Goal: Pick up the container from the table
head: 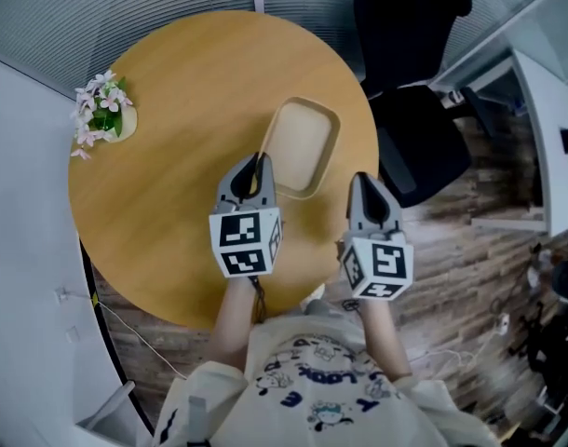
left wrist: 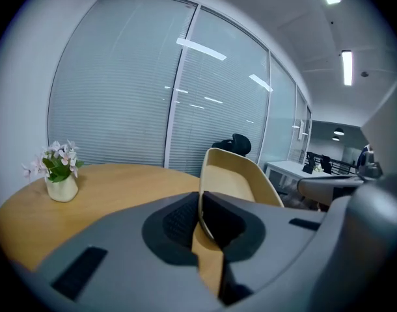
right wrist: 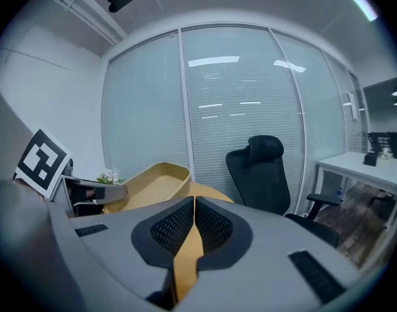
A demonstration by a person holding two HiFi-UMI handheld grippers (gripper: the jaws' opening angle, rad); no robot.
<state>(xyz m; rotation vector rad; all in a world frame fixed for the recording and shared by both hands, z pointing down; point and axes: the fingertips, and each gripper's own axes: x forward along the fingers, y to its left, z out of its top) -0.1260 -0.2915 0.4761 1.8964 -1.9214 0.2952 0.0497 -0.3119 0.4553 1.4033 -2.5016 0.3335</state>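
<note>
One container is clamped at its near rim by the left gripper, over the one table. The right gripper is held closed on nothing, just beside it.

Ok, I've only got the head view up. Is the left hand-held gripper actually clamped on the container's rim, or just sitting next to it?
Observer: Clamped. The left gripper view shows the left hand-held gripper with its jaws closed on the container, the near wall pinched between them.
Operator: And is the right one holding anything?
Observer: No. In the right gripper view the right hand-held gripper has its jaws shut together with nothing between them. Only the table shows through the gap lower down.
</note>
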